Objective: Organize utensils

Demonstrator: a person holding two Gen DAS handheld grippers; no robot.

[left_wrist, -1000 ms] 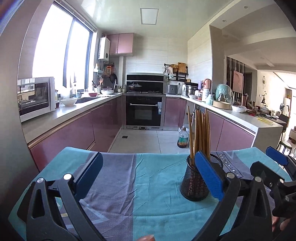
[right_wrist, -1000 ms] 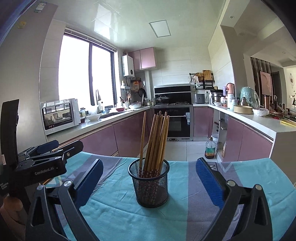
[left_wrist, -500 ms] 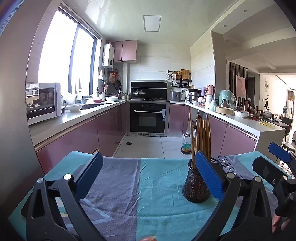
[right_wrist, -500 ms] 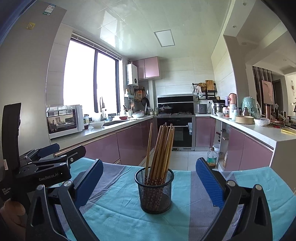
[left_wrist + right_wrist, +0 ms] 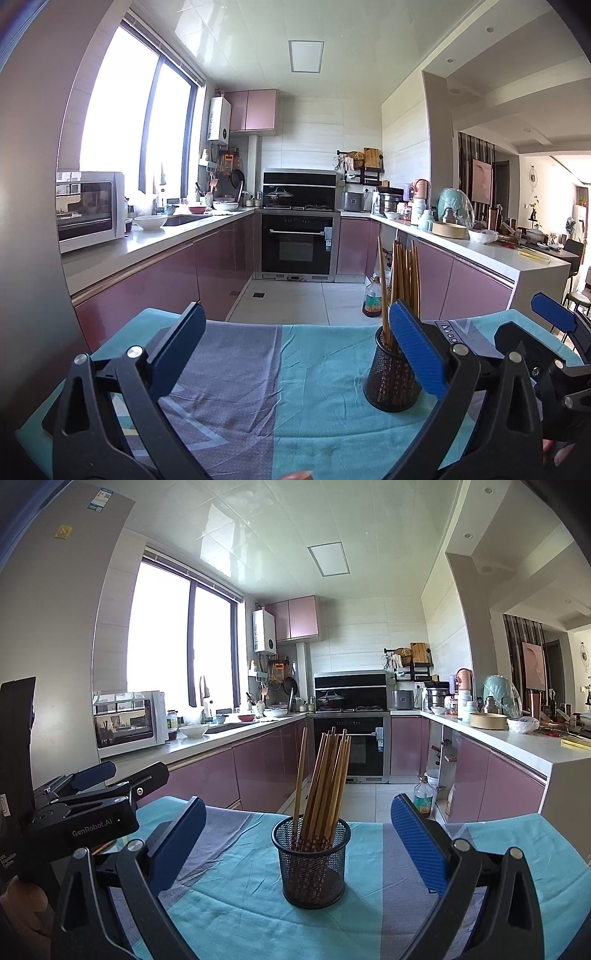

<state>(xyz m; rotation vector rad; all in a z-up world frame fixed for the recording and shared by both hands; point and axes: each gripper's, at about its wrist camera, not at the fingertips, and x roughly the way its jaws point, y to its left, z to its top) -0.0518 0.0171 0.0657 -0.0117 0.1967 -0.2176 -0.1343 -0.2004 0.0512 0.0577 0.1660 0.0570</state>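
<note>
A black mesh cup (image 5: 311,864) stands on a teal and grey cloth (image 5: 236,915), filled with several wooden chopsticks (image 5: 325,775) that lean slightly right. My right gripper (image 5: 295,834) is open, its blue pads either side of the cup and nearer the camera, holding nothing. In the left wrist view the same cup (image 5: 389,376) with chopsticks (image 5: 400,280) sits at the right, partly behind my right-hand finger. My left gripper (image 5: 295,343) is open and empty over bare cloth (image 5: 236,369). The left gripper's body (image 5: 81,812) shows at the left in the right wrist view.
The cloth-covered table ends at a far edge (image 5: 295,325), with kitchen floor beyond. Pink cabinets and counters run along both sides, with an oven (image 5: 299,247) at the back and a microwave (image 5: 88,208) on the left. A bottle (image 5: 423,795) stands on the floor.
Both cameras have tilted upward and drawn back a little, so the cup and cloth sit lower in each view. Both grippers stay open; the cup has not moved.
</note>
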